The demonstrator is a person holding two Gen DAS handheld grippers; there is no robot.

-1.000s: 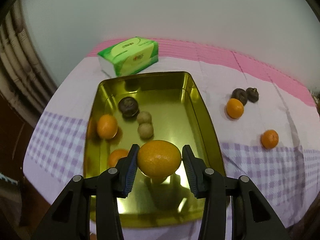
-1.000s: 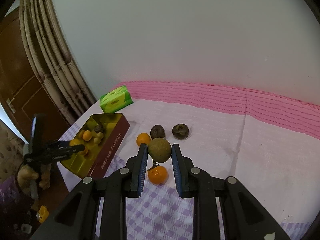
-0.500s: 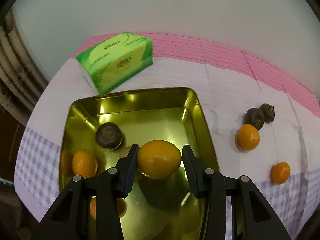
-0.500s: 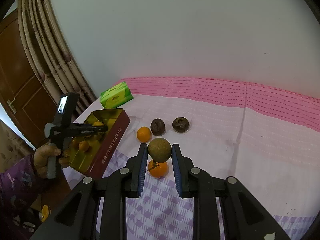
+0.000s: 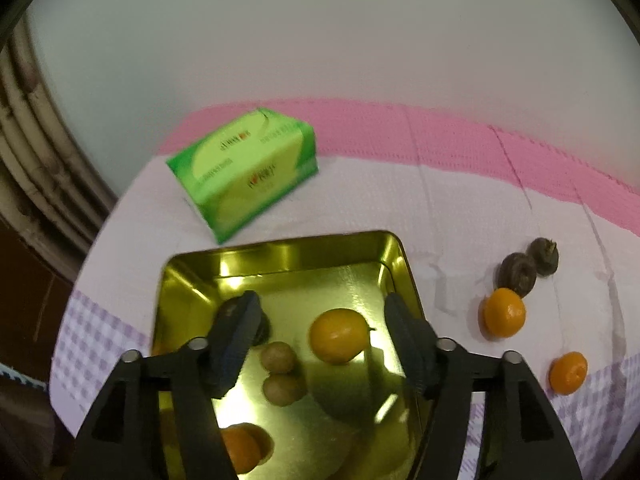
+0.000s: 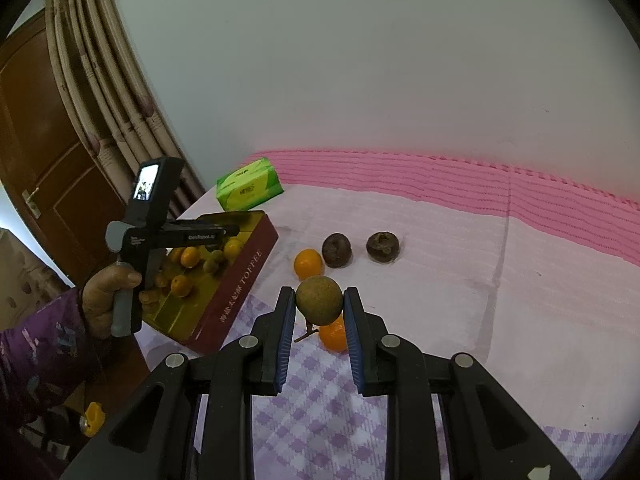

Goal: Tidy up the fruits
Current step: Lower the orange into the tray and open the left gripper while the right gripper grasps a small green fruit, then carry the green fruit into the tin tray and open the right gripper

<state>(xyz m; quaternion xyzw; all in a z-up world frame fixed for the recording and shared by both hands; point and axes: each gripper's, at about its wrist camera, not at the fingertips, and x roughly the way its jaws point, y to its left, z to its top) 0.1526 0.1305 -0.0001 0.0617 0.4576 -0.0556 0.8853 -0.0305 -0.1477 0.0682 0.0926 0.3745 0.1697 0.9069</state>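
Left wrist view: the left claw (image 5: 326,344) stands spread wide and empty above the gold tin (image 5: 280,256), its jaws well apart. Between them, on the tin floor, lies a large orange (image 5: 339,335), touched by neither pad. Two small tan fruits (image 5: 278,357) lie just beside it, a dark fruit (image 5: 262,330) is partly hidden behind the left finger, and another orange (image 5: 242,446) sits nearer the camera. On the cloth-covered bench (image 5: 460,208) to the right of the tin remain two oranges (image 5: 503,312) and two dark fruits (image 5: 517,274). A green tissue pack (image 5: 244,174) stands beyond the tin.

Right wrist view: the right claw (image 6: 319,312) is clenched on a round tan-green fruit (image 6: 319,299), held clear of the bench with a stem hanging below. One orange (image 6: 334,334) lies directly beneath it; another orange (image 6: 308,263) and the two dark fruits (image 6: 337,250) lie further off. The tin (image 6: 240,280), lettered TOFFEE, is well to the left, with the left claw (image 6: 224,231) over it.

Risks, as judged: the free orange may roll on the smooth metal and knock its neighbours; the round fruit may slip from the narrow pads in transit; both claws could collide over the tin if the left one is not cleared first.
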